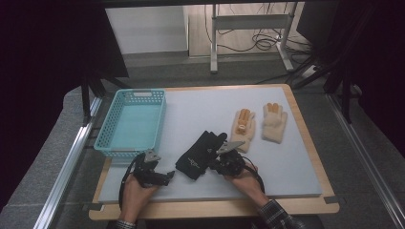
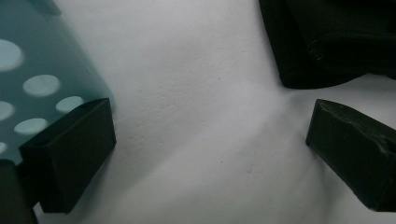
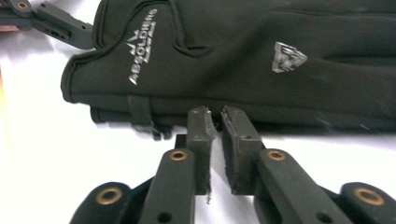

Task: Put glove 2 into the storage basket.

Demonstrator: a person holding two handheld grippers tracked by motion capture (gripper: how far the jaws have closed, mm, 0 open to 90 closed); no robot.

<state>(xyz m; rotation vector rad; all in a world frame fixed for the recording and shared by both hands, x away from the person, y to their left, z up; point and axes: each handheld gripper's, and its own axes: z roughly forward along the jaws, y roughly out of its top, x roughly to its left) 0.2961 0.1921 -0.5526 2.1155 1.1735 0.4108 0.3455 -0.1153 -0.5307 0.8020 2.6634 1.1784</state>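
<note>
Two black gloves (image 1: 200, 153), stacked flat, lie near the front middle of the white mat (image 1: 286, 162), between the person's two hands. The right gripper (image 1: 220, 161) sits at their edge, its jaws a narrow slit apart with nothing between them; in the right gripper view the tips stand just short of the cuff, beside a small strap. The left gripper (image 1: 168, 174) rests on the mat near the gloves' other side, jaws wide apart over bare mat. A teal basket (image 1: 131, 121) stands at the mat's left, and two tan gloves (image 1: 260, 123) lie side by side farther back.
</note>
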